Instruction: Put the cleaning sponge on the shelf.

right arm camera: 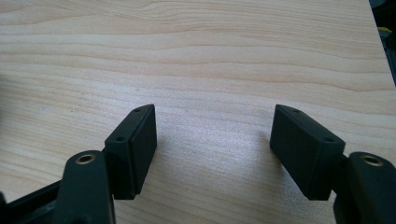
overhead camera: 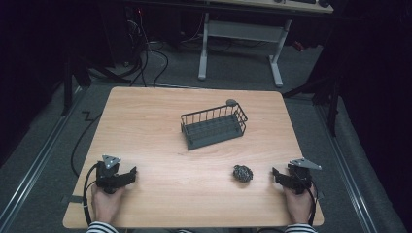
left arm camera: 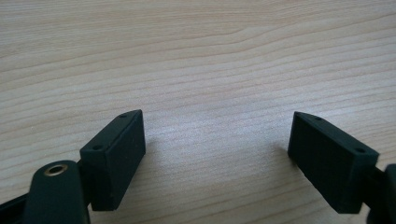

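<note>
Small dark object (overhead camera: 231, 102) behind the wire basket (overhead camera: 214, 126): too small to identify. Crumpled dark ball (overhead camera: 242, 173): material unclear. Person's forearms: cut off by the high view's bottom edge.

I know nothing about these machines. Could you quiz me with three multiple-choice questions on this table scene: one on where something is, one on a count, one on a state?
1. Where does the scrubber lie?
A. Inside the basket
B. On the table, just beside the right tongs
C. Under the left tongs

2. How many baskets stand on the table?
A. One
B. Two
C. Three

3. How do the left tongs stand?
A. Shut on the scrubber
B. Shut with nothing between
C. Open with bare wood between

Answers:
1. B: in the high view it sits on bare wood a short way from the right tongs, well apart from the basket.
2. A: a single dark wire basket stands near the middle.
3. C: the left gripper view shows the two black jaws wide apart over plain tabletop.
</note>
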{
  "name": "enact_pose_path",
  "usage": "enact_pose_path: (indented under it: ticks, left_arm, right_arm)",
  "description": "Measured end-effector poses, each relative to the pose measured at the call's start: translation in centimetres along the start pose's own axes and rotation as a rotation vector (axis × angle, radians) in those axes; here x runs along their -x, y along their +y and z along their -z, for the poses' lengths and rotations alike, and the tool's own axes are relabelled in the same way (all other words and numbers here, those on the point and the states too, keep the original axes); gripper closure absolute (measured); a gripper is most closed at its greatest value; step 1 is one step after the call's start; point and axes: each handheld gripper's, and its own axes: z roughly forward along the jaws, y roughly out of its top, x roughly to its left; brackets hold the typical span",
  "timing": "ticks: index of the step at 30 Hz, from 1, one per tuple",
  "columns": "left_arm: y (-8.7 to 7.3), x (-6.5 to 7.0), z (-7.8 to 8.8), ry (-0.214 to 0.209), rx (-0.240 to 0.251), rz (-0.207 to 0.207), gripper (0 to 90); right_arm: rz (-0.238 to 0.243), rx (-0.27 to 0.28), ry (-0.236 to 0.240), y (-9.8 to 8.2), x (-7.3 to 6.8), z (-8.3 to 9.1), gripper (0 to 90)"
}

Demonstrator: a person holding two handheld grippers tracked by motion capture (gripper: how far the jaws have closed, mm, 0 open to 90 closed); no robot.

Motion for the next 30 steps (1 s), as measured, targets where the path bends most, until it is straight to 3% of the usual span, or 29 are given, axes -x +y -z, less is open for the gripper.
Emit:
enact_pose_path:
  ticks: [11,24,30]
  left_arm:
    - [-0.1,-0.1,0.1,-0.022,0.003,-0.019,21.9]
    - [0.4,0.1,0.6,-0.101,0.018,0.045,23.2]
    - [2.0,0.6,1.3,-0.157,0.027,0.036,21.7]
  right_arm:
    - [0.002,0.0,-0.001,0.0,0.0,0.0,31.4]
    - [0.004,-0.001,0.0,0.0,-0.1,0.0,31.1]
    - [0.012,0.0,0.002,0.0,-0.1,-0.1,30.8]
